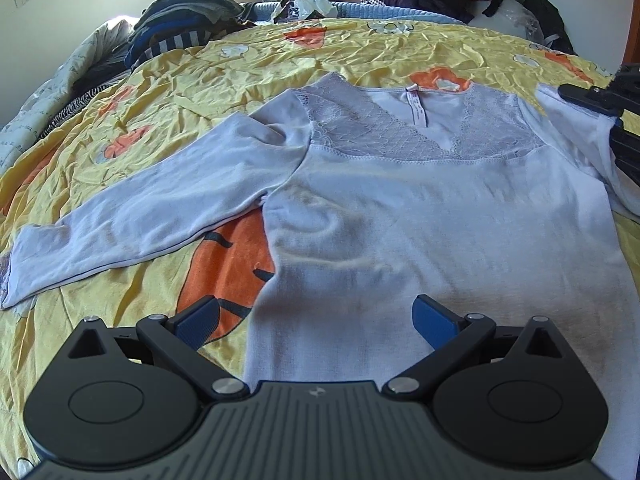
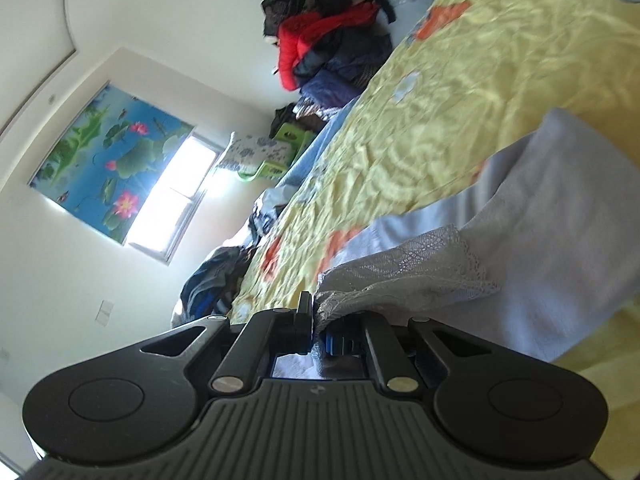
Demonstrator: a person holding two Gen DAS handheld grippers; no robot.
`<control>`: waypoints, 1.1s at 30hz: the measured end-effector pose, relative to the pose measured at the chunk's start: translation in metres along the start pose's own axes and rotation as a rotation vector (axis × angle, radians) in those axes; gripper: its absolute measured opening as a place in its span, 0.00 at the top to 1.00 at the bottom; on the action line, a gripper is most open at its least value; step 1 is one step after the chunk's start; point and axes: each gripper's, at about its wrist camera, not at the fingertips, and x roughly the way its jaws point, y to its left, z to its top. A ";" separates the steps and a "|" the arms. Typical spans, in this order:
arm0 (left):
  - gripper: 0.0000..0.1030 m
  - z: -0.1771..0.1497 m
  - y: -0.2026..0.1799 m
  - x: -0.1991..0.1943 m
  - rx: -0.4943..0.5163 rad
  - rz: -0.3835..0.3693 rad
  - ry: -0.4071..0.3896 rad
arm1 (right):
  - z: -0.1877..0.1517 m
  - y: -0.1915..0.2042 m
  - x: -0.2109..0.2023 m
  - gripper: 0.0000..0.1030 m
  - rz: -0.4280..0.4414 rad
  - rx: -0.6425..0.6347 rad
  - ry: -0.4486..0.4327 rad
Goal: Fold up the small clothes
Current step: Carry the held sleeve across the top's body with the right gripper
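The top (image 1: pixel 420 216) looked soft and limp, my right gripper (image 2: pixel 316 334) clamping its lace cuff (image 2: pixel 404 268), my left gripper (image 1: pixel 316 322) spread wide above the hem.

We see a pale lavender top (image 1: pixel 400 216) w/ grey lace yoke, on a yellow bedsheet (image 1: pixel 120 160) printed w/ orange & white flowers. Behind the sheet: red jacket (image 2: pixel 320 40) amid dark clothes. Blue lotus-print blind (image 2: pixel 104 156) beyond it. Grippers black, blue pads (image 1: pixel 196 322).
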 end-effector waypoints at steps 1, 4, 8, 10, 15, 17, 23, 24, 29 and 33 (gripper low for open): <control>0.00 0.000 0.002 0.000 -0.005 0.002 0.001 | -0.003 0.004 0.003 0.90 0.005 -0.001 0.008; 0.00 0.000 0.010 0.001 -0.022 0.007 0.004 | -0.012 0.013 0.011 0.90 0.015 -0.003 0.032; 0.00 -0.001 0.020 0.002 -0.039 0.010 0.010 | -0.020 0.020 0.023 0.90 0.029 0.015 0.070; 0.00 -0.001 0.024 0.002 -0.043 0.011 0.010 | -0.026 0.024 0.030 0.90 0.037 0.026 0.088; 0.00 -0.002 0.034 0.003 -0.053 0.022 0.012 | -0.044 0.032 0.044 0.90 0.055 0.053 0.134; 0.00 -0.003 0.038 0.004 -0.059 0.028 0.015 | -0.051 0.035 0.048 0.90 0.057 0.058 0.148; 0.00 -0.005 0.049 0.005 -0.081 0.036 0.021 | -0.063 0.042 0.059 0.90 0.060 0.070 0.178; 0.00 -0.005 0.050 0.006 -0.083 0.038 0.021 | -0.065 0.044 0.061 0.90 0.061 0.069 0.183; 0.00 -0.007 0.058 0.007 -0.093 0.041 0.024 | -0.075 0.055 0.070 0.90 0.069 0.049 0.218; 0.00 -0.008 0.066 0.007 -0.104 0.054 0.023 | -0.088 0.065 0.081 0.90 0.069 0.024 0.254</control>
